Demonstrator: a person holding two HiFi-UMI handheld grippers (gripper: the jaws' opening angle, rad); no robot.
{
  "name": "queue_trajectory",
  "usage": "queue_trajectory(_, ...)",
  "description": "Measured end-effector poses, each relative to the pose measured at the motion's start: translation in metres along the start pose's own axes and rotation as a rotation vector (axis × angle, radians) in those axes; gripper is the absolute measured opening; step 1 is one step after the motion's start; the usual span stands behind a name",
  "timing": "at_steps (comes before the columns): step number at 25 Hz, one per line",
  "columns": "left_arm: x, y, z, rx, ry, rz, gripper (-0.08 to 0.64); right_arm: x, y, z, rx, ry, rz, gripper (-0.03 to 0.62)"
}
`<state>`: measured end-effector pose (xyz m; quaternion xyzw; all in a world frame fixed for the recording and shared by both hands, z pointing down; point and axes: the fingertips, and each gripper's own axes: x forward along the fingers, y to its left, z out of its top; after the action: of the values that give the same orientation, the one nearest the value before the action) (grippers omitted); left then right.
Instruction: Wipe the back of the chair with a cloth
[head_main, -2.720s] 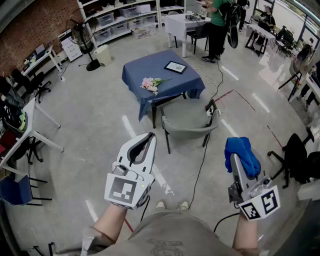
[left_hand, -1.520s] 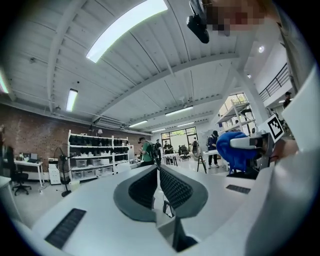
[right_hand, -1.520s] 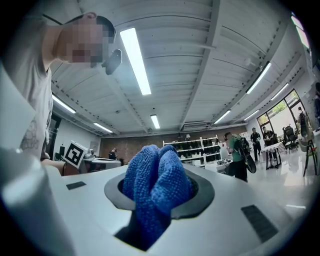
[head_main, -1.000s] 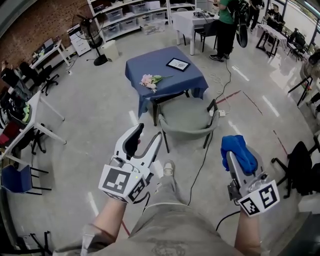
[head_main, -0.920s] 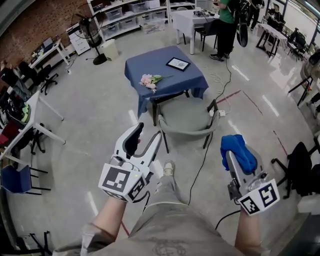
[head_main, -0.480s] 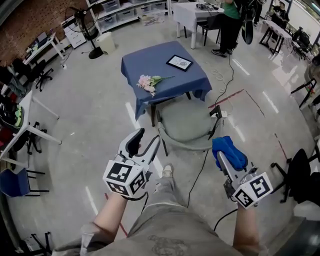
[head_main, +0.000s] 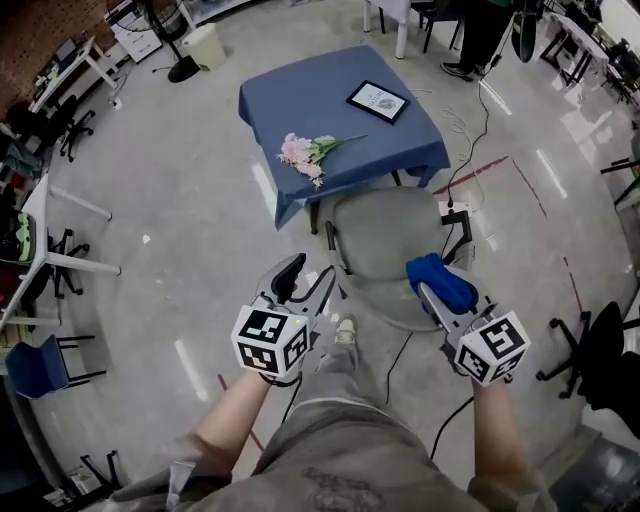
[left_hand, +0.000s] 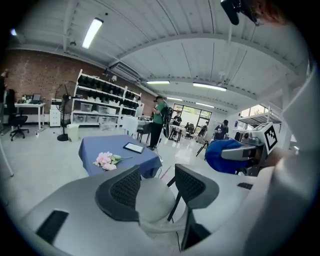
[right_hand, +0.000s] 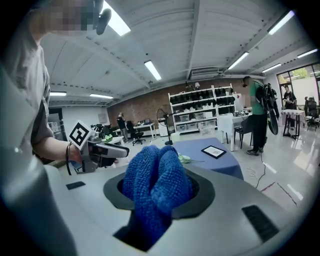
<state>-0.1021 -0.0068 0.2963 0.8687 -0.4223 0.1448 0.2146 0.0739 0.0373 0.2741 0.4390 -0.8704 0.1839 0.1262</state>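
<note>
A grey chair (head_main: 385, 235) stands at the blue table, its curved back (head_main: 375, 298) nearest me. My left gripper (head_main: 308, 272) is open and holds nothing, just left of the chair back. Between its jaws the left gripper view shows the chair seat (left_hand: 155, 197). My right gripper (head_main: 435, 278) is shut on a bunched blue cloth (head_main: 438, 277), over the right end of the chair back; whether they touch I cannot tell. In the right gripper view the cloth (right_hand: 157, 182) fills the gap between the jaws.
The blue-covered table (head_main: 300, 90) carries pink flowers (head_main: 303, 155) and a framed tablet (head_main: 378, 98). A black cable (head_main: 405, 345) runs over the floor under the chair. Desks and a blue chair (head_main: 35, 365) stand at the left, black chairs (head_main: 600, 360) at the right.
I have walked up to the chair. Both grippers now hover at its back, the left still open, the right still holding the cloth.
</note>
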Motion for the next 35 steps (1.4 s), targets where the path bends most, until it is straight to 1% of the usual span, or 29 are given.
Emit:
queue_trajectory(4, 0.039, 0.024, -0.026, -0.004, 0.098, -0.022, 0.225, 0.06, -0.018, -0.024, 0.028, 0.089, 0.028, 0.15)
queue_trajectory(10, 0.087, 0.057, -0.057, -0.04, 0.187, -0.03, 0.225, 0.132, -0.038, -0.072, 0.039, 0.235, 0.081, 0.152)
queue_trajectory(13, 0.105, 0.067, -0.074, -0.066, 0.227, -0.03, 0.225, 0.157, -0.043, -0.099, 0.036, 0.31, 0.118, 0.153)
queue_trajectory(16, 0.121, 0.074, -0.092, -0.108, 0.267, -0.03, 0.225, 0.176, -0.047, -0.125, 0.044, 0.393, 0.168, 0.152)
queue_trajectory(19, 0.137, 0.08, -0.109, -0.147, 0.311, -0.039, 0.225, 0.195, -0.053, -0.149, 0.047, 0.454, 0.204, 0.152)
queue_trajectory(21, 0.145, 0.083, -0.122, -0.169, 0.342, -0.039, 0.224, 0.206, -0.055, -0.165, 0.049, 0.487, 0.227, 0.152)
queue_trajectory(25, 0.162, 0.092, -0.15, -0.202, 0.4, -0.016, 0.225, 0.229, -0.056, -0.197, 0.061, 0.541, 0.281, 0.152)
queue_trajectory(28, 0.169, 0.098, -0.176, -0.247, 0.452, 0.002, 0.224, 0.244, -0.057, -0.221, 0.074, 0.579, 0.316, 0.152)
queue_trajectory(32, 0.177, 0.105, -0.206, -0.285, 0.505, 0.033, 0.225, 0.264, -0.06, -0.246, 0.088, 0.607, 0.357, 0.152)
queue_trajectory(35, 0.184, 0.106, -0.226, -0.337, 0.533, 0.056, 0.225, 0.28, -0.059, -0.265, 0.107, 0.629, 0.383, 0.152)
